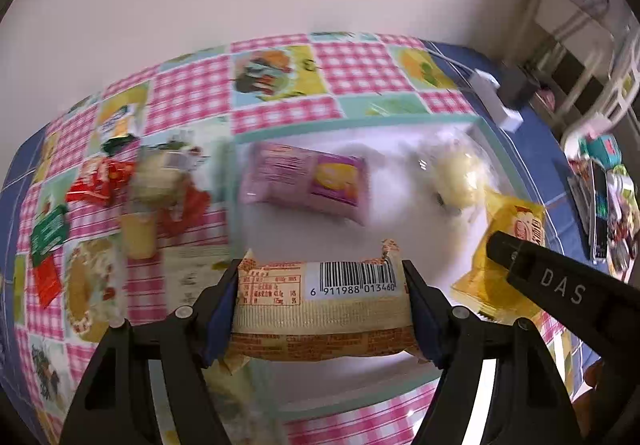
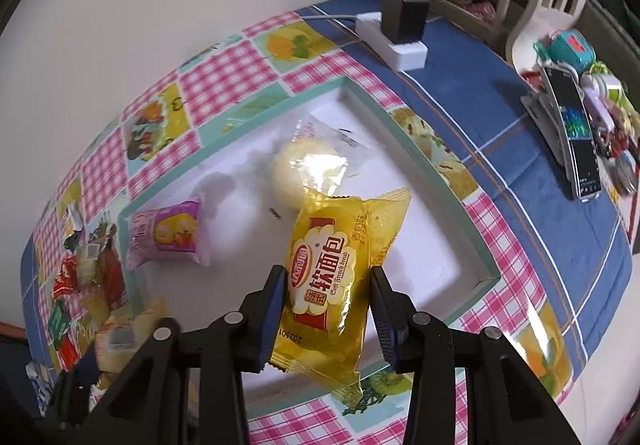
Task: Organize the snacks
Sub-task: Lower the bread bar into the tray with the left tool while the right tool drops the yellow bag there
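My left gripper is shut on a beige snack pack with a barcode, held crosswise over the near part of a white tray with a teal rim. My right gripper is shut on a yellow soft-bread pack above the same tray. In the left wrist view that pack and a right finger show at the right. A pink pack and a pale round bun in clear wrap lie in the tray.
Several loose snacks lie on the checked tablecloth left of the tray. A white power strip with a black adapter sits at the back right. A phone on a stand and small toys are at the far right. A wall stands behind.
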{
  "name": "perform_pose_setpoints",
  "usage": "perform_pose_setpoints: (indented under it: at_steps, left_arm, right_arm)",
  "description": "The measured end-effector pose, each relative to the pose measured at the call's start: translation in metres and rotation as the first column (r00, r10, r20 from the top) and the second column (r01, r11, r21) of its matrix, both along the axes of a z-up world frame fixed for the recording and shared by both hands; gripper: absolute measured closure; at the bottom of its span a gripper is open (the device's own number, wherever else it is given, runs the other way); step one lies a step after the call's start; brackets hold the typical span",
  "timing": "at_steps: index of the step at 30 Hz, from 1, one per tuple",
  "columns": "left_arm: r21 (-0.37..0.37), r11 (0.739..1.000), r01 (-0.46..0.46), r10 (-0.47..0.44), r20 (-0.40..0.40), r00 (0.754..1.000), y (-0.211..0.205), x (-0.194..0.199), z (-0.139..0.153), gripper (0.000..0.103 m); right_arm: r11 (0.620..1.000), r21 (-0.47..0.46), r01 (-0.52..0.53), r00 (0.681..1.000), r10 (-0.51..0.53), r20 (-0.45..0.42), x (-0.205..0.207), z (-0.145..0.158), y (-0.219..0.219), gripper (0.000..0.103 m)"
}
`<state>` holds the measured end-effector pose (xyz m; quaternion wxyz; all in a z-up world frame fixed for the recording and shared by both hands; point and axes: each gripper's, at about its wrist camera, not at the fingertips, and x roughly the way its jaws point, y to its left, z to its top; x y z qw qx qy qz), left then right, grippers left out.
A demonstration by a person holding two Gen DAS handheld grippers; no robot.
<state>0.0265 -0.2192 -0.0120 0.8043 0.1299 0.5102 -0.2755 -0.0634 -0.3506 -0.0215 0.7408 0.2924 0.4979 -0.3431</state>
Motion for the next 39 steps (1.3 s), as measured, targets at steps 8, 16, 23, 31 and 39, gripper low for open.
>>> perform_pose_setpoints:
  at_steps: [8,16,23,31,39]
  left_arm:
    - [-0.012,0.999,0.036,-0.035,0.012,0.999,-0.011,-0.002,-0.008,0.015]
    - [0.017,1.000,-0.026,0.025,0.027,0.999,0.000,0.005,0.001,0.004]
    - [0.042,0.980,-0.194,0.192,0.036,0.981,0.035,0.025,0.008,0.004]
    - [0.025,0.913,-0.407,0.406,0.039,0.913,0.096,0.056,0.013,0.004]
    - [0.018,0.823,-0.568,0.567,0.023,0.823,0.171,0.078,0.014,0.003]
  right_arm:
    - [1.000,0.006,0.002,1.000,-0.002,-0.005,0.001,-0.003,-0.002,0.059]
    - [1.000,0.018,0.000,1.000,-0.001,0.011,0.001,-0.002,-0.002,0.058]
    - [0.998,0.029,-0.051,0.998,0.050,0.028,0.008,-0.002,0.004,0.046]
    - [0.989,0.041,-0.142,0.988,0.139,0.071,0.023,0.001,0.024,0.028]
    - [0.969,0.044,-0.244,0.966,0.239,0.096,0.044,0.003,0.056,0.019]
